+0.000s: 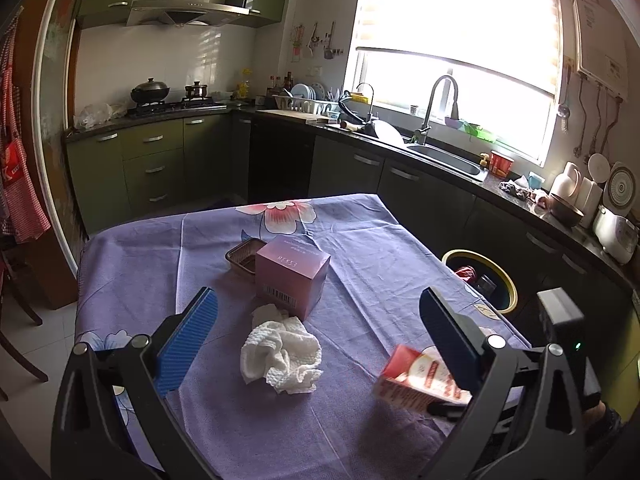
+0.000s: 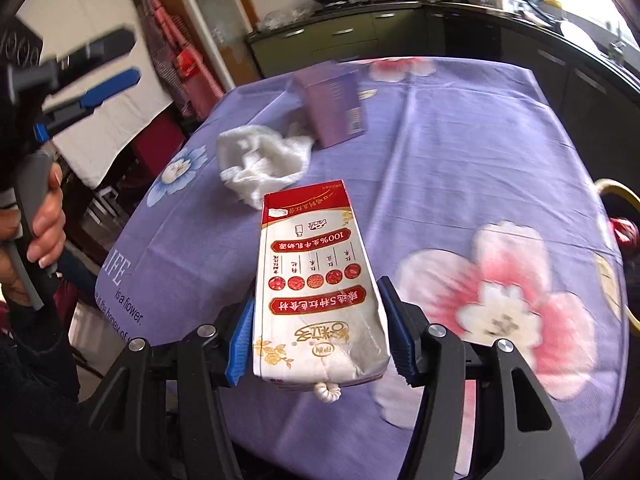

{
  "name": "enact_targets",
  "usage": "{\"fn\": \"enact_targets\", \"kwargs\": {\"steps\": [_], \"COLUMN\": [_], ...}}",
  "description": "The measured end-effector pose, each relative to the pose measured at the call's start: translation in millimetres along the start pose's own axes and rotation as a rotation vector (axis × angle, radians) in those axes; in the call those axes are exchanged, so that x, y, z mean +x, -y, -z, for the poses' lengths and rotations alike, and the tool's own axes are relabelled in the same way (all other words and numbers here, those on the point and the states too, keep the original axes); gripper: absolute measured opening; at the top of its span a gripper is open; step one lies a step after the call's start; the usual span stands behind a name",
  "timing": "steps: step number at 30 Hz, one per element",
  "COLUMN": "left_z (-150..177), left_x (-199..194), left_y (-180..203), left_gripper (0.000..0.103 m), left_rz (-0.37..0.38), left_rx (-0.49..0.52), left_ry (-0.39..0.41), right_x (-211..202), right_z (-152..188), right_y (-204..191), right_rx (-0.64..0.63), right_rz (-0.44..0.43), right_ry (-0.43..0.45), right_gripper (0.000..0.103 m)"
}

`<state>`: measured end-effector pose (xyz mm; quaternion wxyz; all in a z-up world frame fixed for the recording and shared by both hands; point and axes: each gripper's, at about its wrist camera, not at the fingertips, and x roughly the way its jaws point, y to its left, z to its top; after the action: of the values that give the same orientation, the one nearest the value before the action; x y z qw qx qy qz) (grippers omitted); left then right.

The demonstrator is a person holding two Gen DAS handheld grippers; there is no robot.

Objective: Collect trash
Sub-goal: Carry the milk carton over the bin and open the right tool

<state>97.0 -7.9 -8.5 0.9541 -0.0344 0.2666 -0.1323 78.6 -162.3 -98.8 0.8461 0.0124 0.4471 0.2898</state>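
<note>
Right tool (image 2: 320, 344) is clamped on the lower body of a red-and-white milk carton (image 2: 320, 276); blue pads press both side walls, which look creased inward. Carton is held clear above the worktop (image 2: 460, 152), near edge.

Left tool (image 1: 316, 332) is spread wide, holding nothing, hovering above the crumpled paper towel (image 1: 280, 356).

Landmark: paper towel. Just beyond it stands the pink box (image 1: 294, 280), touching or nearly so. Behind the box, an empty foil tray (image 1: 242, 258). To the right of the towel, off the worktop edge, a yellow-rimmed bin (image 1: 486, 280) with a red item already inside.

Risks:
- Carton is soft and already dented; grip sits low, so it may pivot or slip during the swing to the bin.
- Any leftover liquid could leak onto the cloth if squeezed harder.
- Bin opening is partly hidden by the worktop edge; a drop could miss it.
</note>
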Motion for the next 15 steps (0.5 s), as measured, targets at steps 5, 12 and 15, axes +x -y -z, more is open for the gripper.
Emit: {"fn": "enact_targets", "kwargs": {"steps": [5, 12, 15], "left_z": [-1, -2, -3], "left_x": [3, 10, 16], "left_y": [5, 10, 10], "left_gripper": [0.096, 0.096, 0.096], "left_rz": [0.006, 0.014, 0.016], "left_rx": [0.01, 0.019, 0.016], "left_ry": [-0.003, -0.013, -0.023], "right_x": [-34, -90, -98], "right_z": [3, -2, -7], "right_y": [33, 131, 172], "right_rx": [0.066, 0.256, 0.311], "right_rz": [0.093, 0.384, 0.497], "right_ry": [0.069, 0.201, 0.213], "right_gripper": [0.056, 0.056, 0.056]}}
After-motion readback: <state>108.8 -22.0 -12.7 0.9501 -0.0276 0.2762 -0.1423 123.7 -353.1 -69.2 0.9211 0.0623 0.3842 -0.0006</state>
